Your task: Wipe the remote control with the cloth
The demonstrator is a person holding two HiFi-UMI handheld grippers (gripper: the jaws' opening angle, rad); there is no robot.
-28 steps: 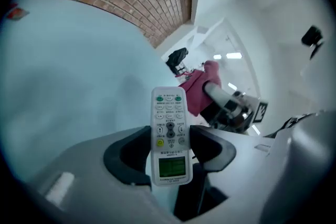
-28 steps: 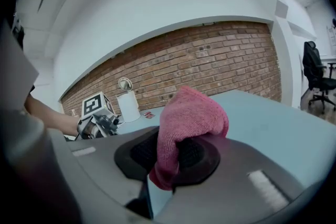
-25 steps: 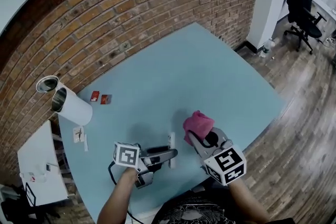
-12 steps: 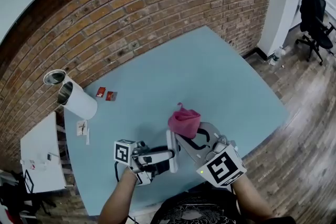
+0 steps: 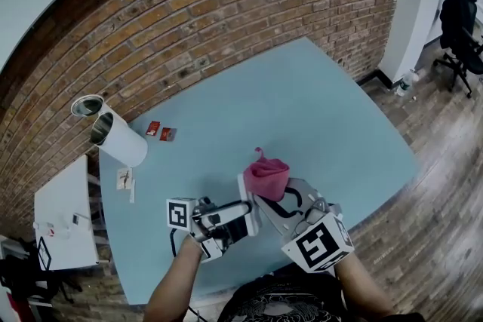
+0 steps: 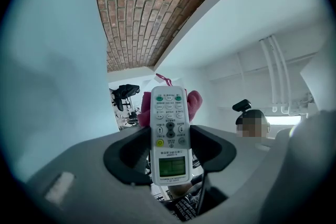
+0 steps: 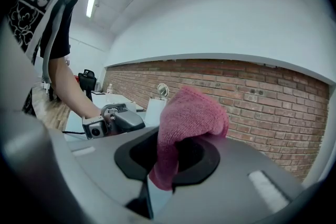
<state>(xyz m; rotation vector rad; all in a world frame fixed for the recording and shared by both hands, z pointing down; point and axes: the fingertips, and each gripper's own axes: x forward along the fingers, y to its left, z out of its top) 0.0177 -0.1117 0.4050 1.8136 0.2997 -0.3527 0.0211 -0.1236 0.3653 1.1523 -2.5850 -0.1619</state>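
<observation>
Though remote (image 6: 169,134) edge-on overhead, left gripper view shows buttons (image 6: 169,113).

remote (image 6: 169,128): white, buttons and small screen showing, held in air
cloth (image 5: 267,176): pink, bunched, just behind remote's top

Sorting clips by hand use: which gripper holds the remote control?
The left gripper: the white remote control stands clamped between its jaws, buttons facing that gripper's camera. The right gripper grips the pink cloth instead.

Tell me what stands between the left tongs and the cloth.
The white remote control, in front of the cloth; the left gripper view shows it.
</observation>
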